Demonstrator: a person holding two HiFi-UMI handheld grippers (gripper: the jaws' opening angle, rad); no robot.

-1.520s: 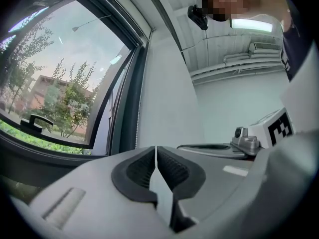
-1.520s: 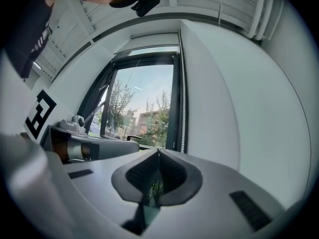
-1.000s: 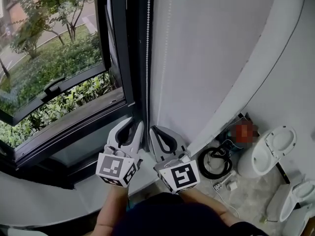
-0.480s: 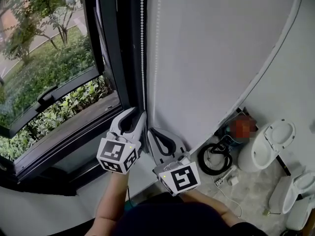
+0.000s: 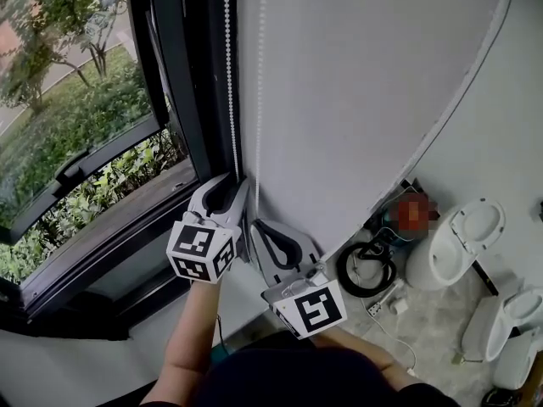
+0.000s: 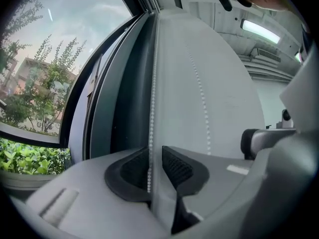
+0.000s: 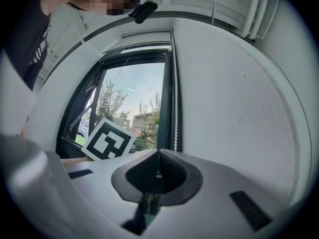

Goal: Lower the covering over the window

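Left gripper [image 5: 235, 185] has slid onto bead chain [image 5: 229, 75]; fingers [image 6: 177, 166] apart around it. Right gripper [image 5: 265, 227] closed, empty. Looks ready to clamp.

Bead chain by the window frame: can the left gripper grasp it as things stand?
Probably yes: the bead chain hangs between the left gripper's parted jaws, and nothing seems to block it.

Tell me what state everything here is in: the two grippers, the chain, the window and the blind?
Left gripper, jaws apart, bead chain running between them.
Right gripper, jaws shut, nothing visible between them.
Bead chain, hanging straight in two strands.
Window, sash swung open outward.
Blind, hanging flat to the right of the chain.
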